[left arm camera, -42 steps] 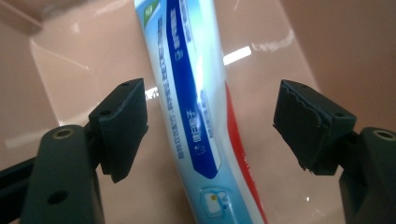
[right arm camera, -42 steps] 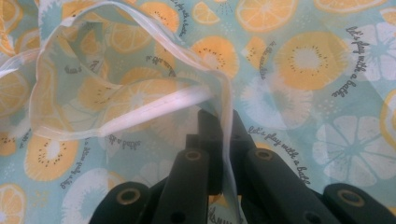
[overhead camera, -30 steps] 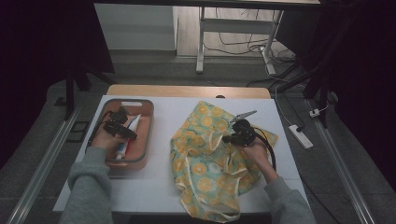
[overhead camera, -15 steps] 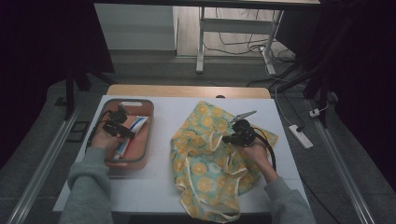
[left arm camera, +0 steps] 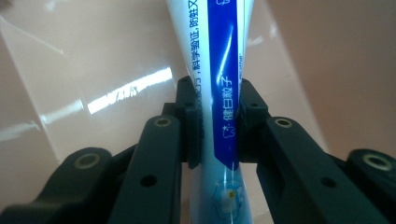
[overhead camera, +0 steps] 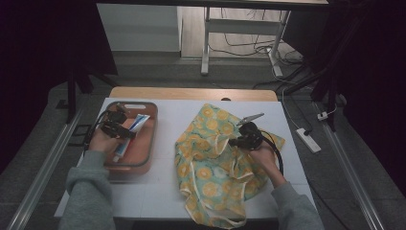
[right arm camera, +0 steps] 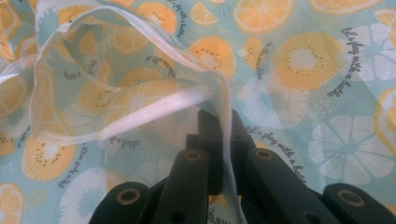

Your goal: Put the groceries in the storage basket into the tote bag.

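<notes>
The white-and-blue toothpaste tube [left arm camera: 219, 93] is pinched in the left tongs [left arm camera: 217, 123], just closed — its print legible close up; the right tongs [right arm camera: 223, 140] clamp the citrus-print bag [right arm camera: 289, 70] by its rim.

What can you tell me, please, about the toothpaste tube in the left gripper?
The toothpaste tube is a soft plastic tube, white with a broad blue stripe and printed characters. The left gripper has just closed on it; its pads press both sides at mid-length. In the high view the tube lies slantwise over the pinkish tray at the table's left.
</notes>
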`<state>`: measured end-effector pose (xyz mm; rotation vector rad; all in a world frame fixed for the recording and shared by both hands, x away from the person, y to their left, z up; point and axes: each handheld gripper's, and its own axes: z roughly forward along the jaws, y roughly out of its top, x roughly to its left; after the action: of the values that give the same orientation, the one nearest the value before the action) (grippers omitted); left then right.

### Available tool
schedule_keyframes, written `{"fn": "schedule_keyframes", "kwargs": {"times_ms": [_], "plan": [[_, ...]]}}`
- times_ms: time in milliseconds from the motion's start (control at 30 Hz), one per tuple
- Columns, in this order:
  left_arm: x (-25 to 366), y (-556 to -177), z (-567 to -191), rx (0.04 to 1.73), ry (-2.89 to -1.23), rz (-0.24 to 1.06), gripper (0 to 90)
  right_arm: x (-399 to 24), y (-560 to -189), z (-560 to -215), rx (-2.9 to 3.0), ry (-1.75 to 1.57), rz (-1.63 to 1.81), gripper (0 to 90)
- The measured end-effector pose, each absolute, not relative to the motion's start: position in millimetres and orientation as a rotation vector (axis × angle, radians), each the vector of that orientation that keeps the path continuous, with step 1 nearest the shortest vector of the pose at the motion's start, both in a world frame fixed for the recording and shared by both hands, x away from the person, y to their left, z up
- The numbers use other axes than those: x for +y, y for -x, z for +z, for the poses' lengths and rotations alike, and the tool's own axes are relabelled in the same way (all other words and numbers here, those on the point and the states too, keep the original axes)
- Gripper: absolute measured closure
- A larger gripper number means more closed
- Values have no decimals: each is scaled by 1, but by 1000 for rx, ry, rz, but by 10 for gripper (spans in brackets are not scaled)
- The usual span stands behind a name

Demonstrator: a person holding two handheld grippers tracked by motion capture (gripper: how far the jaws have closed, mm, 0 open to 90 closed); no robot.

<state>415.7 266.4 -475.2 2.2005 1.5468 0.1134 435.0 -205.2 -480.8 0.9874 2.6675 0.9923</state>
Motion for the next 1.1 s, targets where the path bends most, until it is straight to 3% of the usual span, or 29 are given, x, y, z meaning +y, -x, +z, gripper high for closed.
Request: {"fn": "schedule_keyframes", "kwargs": {"times_ms": [367, 600, 1100], "plan": [[272, -389, -422, 1375, -2061, 211, 746, -205, -434, -480, 2663, -987, 996, 885], [265, -378, -402, 1235, -2001, 180, 746, -206, -434, -479, 2659, -985, 1002, 886], [216, -362, -380, 961, -2035, 100, 746, -206, -433, -475, 2630, -981, 1031, 886]]}}
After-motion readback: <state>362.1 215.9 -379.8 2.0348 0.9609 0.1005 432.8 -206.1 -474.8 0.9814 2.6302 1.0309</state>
